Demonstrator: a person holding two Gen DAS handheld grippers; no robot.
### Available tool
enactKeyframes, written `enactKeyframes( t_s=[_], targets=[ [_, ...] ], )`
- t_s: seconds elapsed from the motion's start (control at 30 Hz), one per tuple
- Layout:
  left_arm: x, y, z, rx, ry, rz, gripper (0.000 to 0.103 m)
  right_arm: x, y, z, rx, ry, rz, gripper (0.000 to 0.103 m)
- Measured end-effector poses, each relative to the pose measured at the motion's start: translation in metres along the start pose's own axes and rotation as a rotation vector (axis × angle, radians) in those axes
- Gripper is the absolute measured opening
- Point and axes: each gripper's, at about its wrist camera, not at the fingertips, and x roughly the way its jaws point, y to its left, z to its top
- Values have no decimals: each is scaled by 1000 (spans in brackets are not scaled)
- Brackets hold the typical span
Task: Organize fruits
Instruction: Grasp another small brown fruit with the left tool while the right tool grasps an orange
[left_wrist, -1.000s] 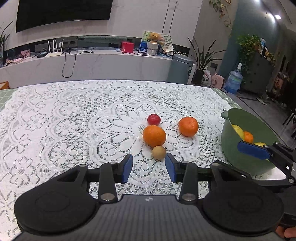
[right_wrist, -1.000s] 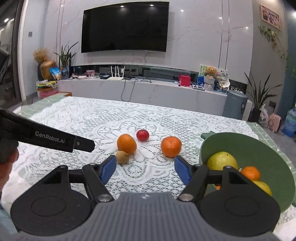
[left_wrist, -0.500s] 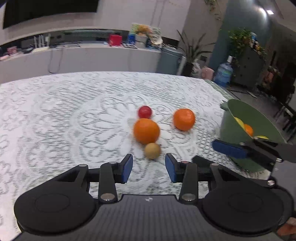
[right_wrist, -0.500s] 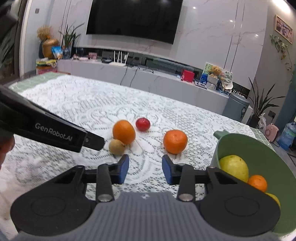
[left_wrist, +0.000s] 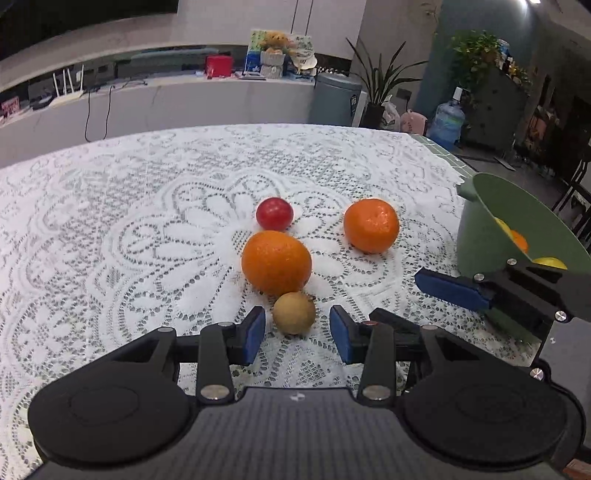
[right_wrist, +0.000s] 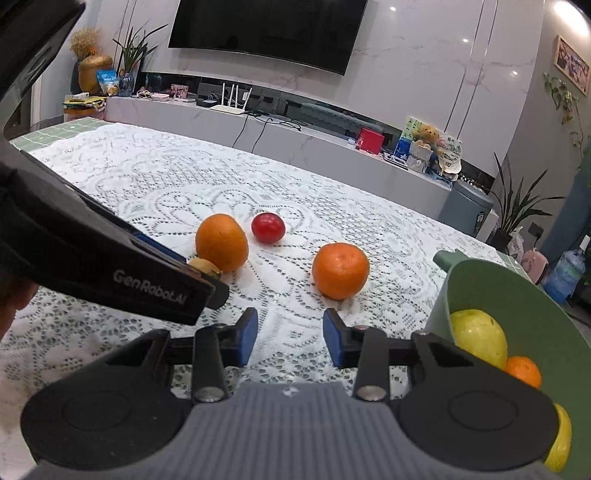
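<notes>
On the lace tablecloth lie a small tan fruit (left_wrist: 294, 313), a large orange (left_wrist: 276, 262), a red fruit (left_wrist: 274, 213) and a second orange (left_wrist: 371, 225). My left gripper (left_wrist: 297, 334) is open, its pads either side of the tan fruit, not touching it. My right gripper (right_wrist: 289, 341) is open and empty, a little short of the second orange (right_wrist: 340, 270). The green bowl (right_wrist: 491, 291) at the right holds a yellow-green fruit (right_wrist: 478, 343), a small orange and a lemon. The tan fruit (right_wrist: 204, 266) is partly hidden behind the left gripper in the right wrist view.
The right gripper's finger (left_wrist: 452, 288) shows beside the green bowl (left_wrist: 480, 236) in the left wrist view. The left gripper's arm (right_wrist: 110, 266) crosses the left of the right wrist view. The table's far edge faces a white counter (right_wrist: 295, 144).
My left gripper has moved forward and down until its pads flank the tan fruit. My right gripper's pads have narrowed from wide open and it has moved closer to the second orange.
</notes>
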Motion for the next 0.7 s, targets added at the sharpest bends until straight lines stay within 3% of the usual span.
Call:
enactKeyframes(
  t_s=[0.17,0.33,0.7],
  targets=[
    [2,1,1,-5,-3,-6,43,7,4,3,-32,0,-35,36],
    [3,-1,2,0,-5,-3,29,10,6,4,-51,5,-59,36],
    [-14,-4,3,8,-28,7,29,23,11,12,-97,-10,-129,36]
  ],
)
